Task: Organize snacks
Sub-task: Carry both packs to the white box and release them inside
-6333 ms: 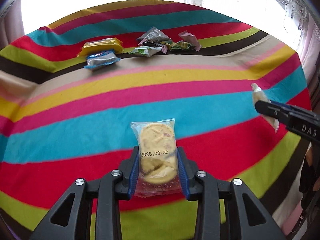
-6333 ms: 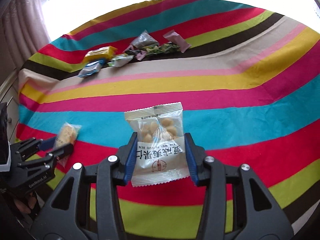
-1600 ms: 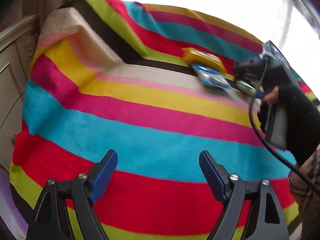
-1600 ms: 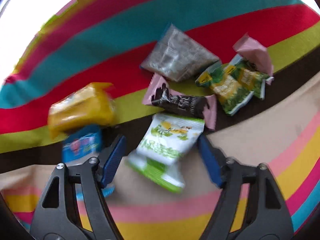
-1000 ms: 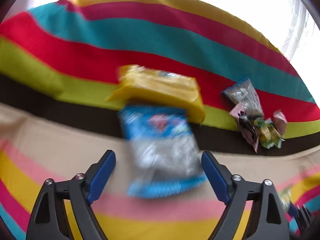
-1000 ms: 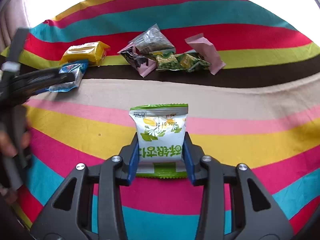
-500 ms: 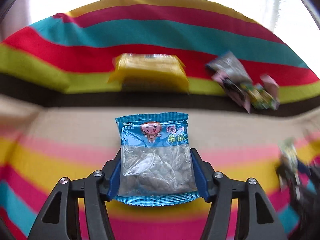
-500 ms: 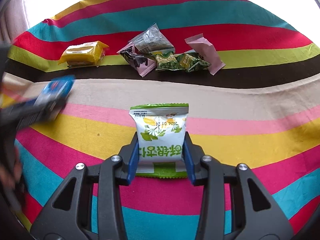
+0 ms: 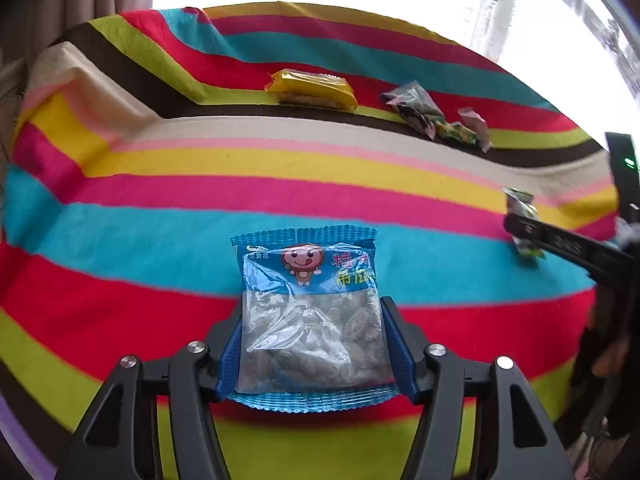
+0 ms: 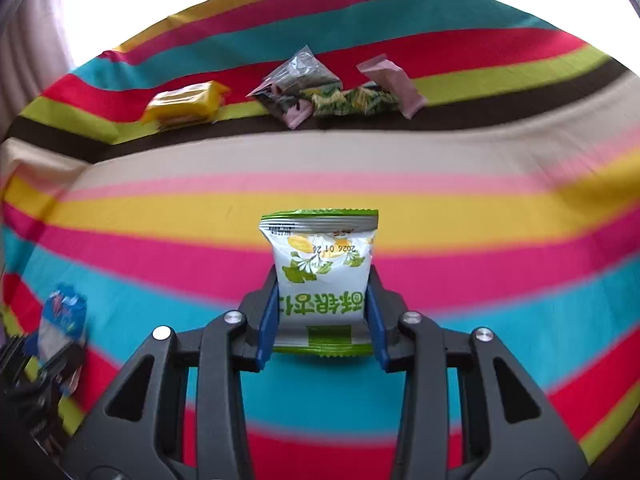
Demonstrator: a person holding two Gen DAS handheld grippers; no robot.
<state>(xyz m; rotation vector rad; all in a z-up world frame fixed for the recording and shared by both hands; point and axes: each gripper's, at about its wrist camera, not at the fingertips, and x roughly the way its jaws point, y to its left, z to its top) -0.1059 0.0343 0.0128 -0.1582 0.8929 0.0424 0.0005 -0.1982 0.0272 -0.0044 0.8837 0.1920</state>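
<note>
Left gripper (image 9: 310, 344) jaws clench the blue packet (image 9: 310, 312), right gripper (image 10: 322, 316) the green packet (image 10: 322, 280), both low centre; carry level and release only once resting on the striped cloth (image 9: 160, 232).

The blue snack packet (image 9: 308, 316) hides its lower side edges behind the left gripper's pads; at 8 o'clock in the right wrist view it blurs. The green-and-white snack packet (image 10: 322, 280) at 3 o'clock in the left view is half covered, its print unreadable
</note>
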